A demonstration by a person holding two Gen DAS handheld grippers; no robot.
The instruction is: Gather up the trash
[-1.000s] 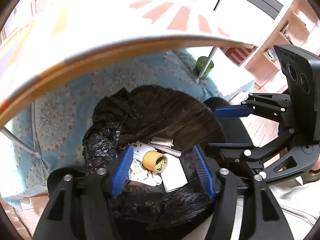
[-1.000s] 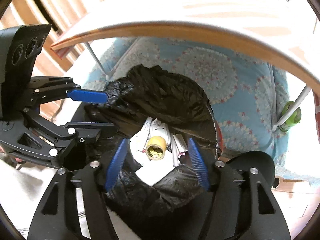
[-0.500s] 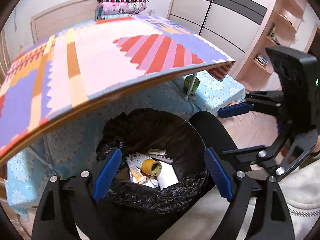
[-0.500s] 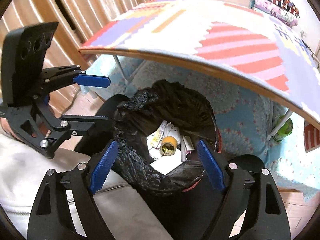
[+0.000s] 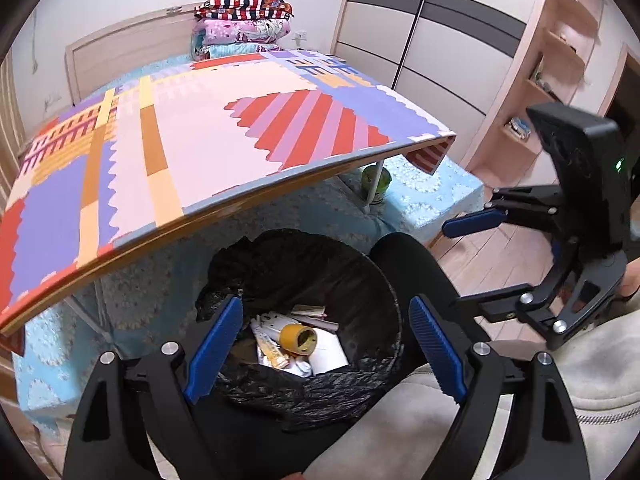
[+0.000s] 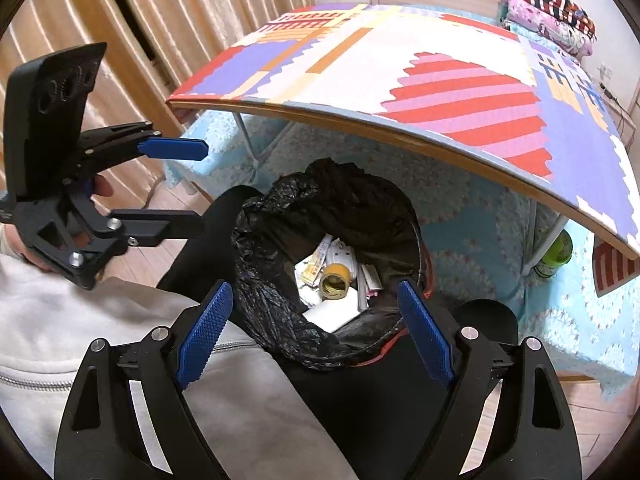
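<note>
A round bin lined with a black bag (image 5: 372,280) (image 6: 276,236) stands on the floor under the table's front edge. In it lie a yellow tape roll (image 5: 298,338) (image 6: 334,282), white paper (image 5: 328,356) (image 6: 332,316) and several small packets. My left gripper (image 5: 326,354) is open and empty above the bin; it also shows at the left of the right wrist view (image 6: 188,188). My right gripper (image 6: 316,332) is open and empty above the bin; it also shows at the right of the left wrist view (image 5: 480,264).
A low table with a colourful patterned mat (image 5: 208,140) (image 6: 420,64) spans the view above a blue bedspread (image 5: 160,280). A green bottle (image 5: 376,184) (image 6: 554,254) stands by a table leg. Folded blankets (image 5: 244,24) lie behind. The person's legs (image 6: 208,240) flank the bin.
Both grippers have risen and pulled back from the bin, so the table top now shows. Both jaws stand wider apart. The trash in the bin has not moved.
</note>
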